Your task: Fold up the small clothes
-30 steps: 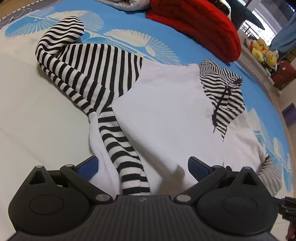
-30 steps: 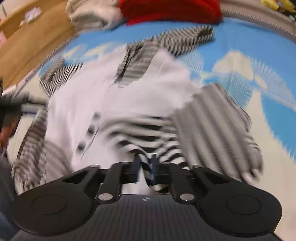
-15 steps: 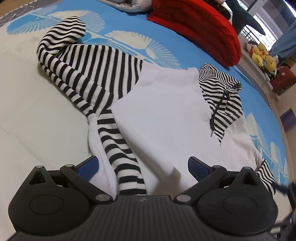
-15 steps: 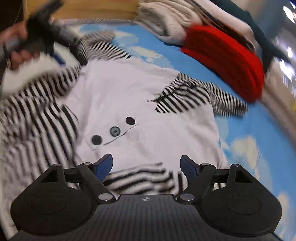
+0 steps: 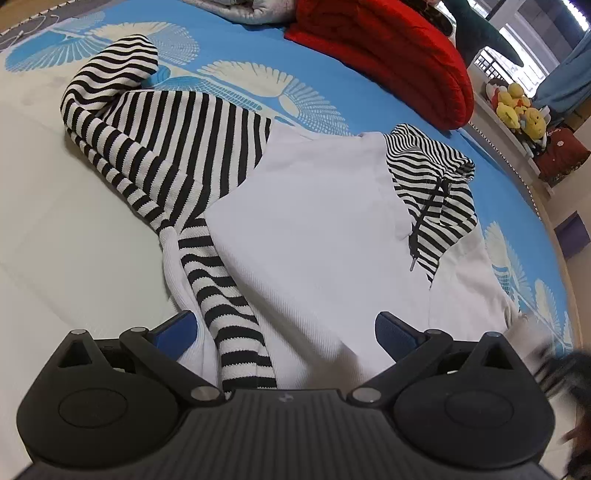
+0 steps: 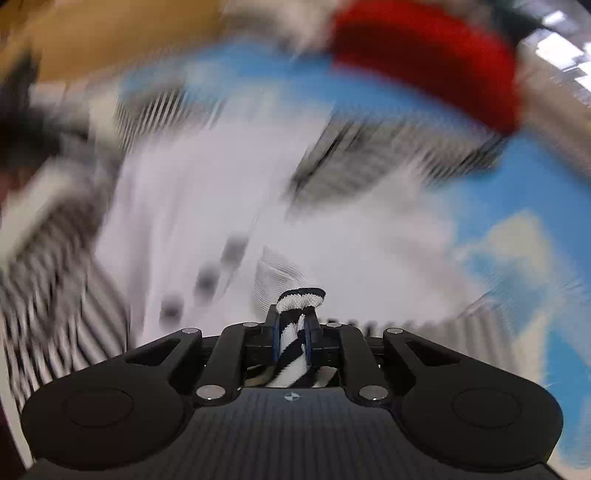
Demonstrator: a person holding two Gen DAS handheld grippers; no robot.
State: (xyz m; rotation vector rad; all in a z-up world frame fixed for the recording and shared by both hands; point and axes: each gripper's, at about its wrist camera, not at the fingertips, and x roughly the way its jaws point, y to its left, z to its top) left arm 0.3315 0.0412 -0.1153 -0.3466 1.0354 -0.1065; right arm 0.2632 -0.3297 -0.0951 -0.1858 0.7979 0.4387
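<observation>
A small white hoodie with black-and-white striped sleeves and hood lies flat on the mat. My left gripper hangs open over its near hem, with one striped sleeve running between the fingers untouched. In the right wrist view, which is smeared by motion, my right gripper is closing, and its pads pinch a striped cuff that bunches up above the fingertips. The hoodie's white front with its dark buttons lies beyond. A dark blur at the left wrist view's lower right edge hides that side of the hem.
The blue mat carries white fan patterns, and its near-left part is cream. A folded red garment and grey clothes lie at the far edge. Yellow plush toys sit on a ledge at the right.
My right gripper went from narrow to wide open over the striped cuff, then closed on it and swung, blurring its view. The left gripper stayed open and still.
</observation>
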